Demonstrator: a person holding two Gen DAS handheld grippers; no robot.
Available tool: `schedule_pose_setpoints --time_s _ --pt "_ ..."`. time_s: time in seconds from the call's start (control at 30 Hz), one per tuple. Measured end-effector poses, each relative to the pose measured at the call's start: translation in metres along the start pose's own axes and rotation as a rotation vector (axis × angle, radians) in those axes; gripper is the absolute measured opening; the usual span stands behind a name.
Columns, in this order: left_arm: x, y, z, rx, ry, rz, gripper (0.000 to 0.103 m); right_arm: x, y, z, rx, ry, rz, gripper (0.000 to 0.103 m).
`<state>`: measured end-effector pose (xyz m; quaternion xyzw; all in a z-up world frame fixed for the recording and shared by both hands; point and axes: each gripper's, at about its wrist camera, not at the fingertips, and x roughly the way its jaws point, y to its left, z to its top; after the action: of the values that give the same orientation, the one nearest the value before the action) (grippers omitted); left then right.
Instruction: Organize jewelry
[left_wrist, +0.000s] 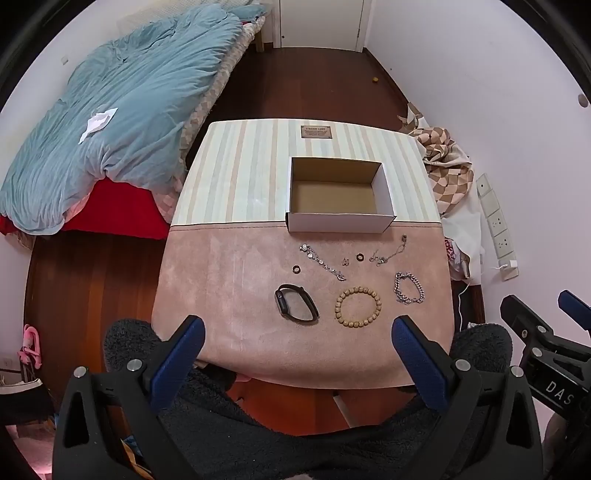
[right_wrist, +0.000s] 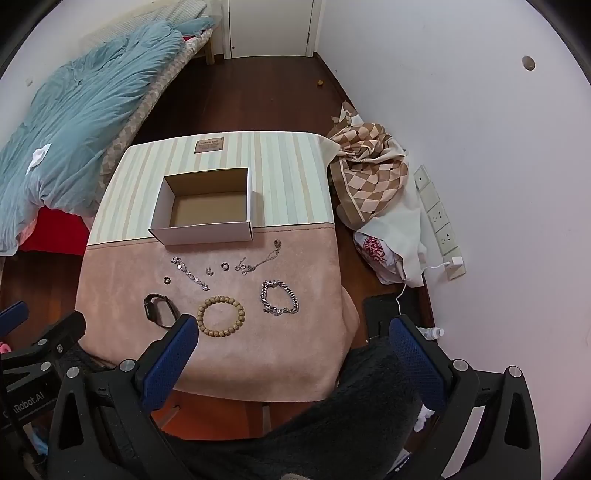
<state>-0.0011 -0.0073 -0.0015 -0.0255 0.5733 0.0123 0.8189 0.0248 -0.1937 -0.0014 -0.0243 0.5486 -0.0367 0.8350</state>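
An open white cardboard box (left_wrist: 340, 221) (right_wrist: 203, 234) stands empty on the table. In front of it on the pink cloth lie a black watch (left_wrist: 296, 304) (right_wrist: 159, 310), a wooden bead bracelet (left_wrist: 358, 307) (right_wrist: 221, 316), a silver chain bracelet (left_wrist: 408, 288) (right_wrist: 280, 298), a charm bracelet (left_wrist: 322, 261) (right_wrist: 189, 273), a thin necklace (left_wrist: 389, 253) (right_wrist: 258, 261), two dark rings (left_wrist: 296, 268) (left_wrist: 359, 256) and a small earring (left_wrist: 346, 261). My left gripper (left_wrist: 297, 328) is open above the table's near edge. My right gripper (right_wrist: 293, 328) is open, also held back from the jewelry.
The table (left_wrist: 236, 173) has a striped far half and pink near half. A bed with a blue duvet (left_wrist: 122, 110) is on the left. Checked fabric (right_wrist: 369, 173) and a bag (right_wrist: 376, 254) lie to the right by wall sockets (right_wrist: 439, 218).
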Motion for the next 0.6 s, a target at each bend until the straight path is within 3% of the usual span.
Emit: schedule_pose_setpoints --time_s 0.6 --pt "-0.0058 0.0015 0.0068 0.001 -0.006 0.001 0.103 -0.0056 0.0051 0.0005 0.001 -0.004 0.002 0.103"
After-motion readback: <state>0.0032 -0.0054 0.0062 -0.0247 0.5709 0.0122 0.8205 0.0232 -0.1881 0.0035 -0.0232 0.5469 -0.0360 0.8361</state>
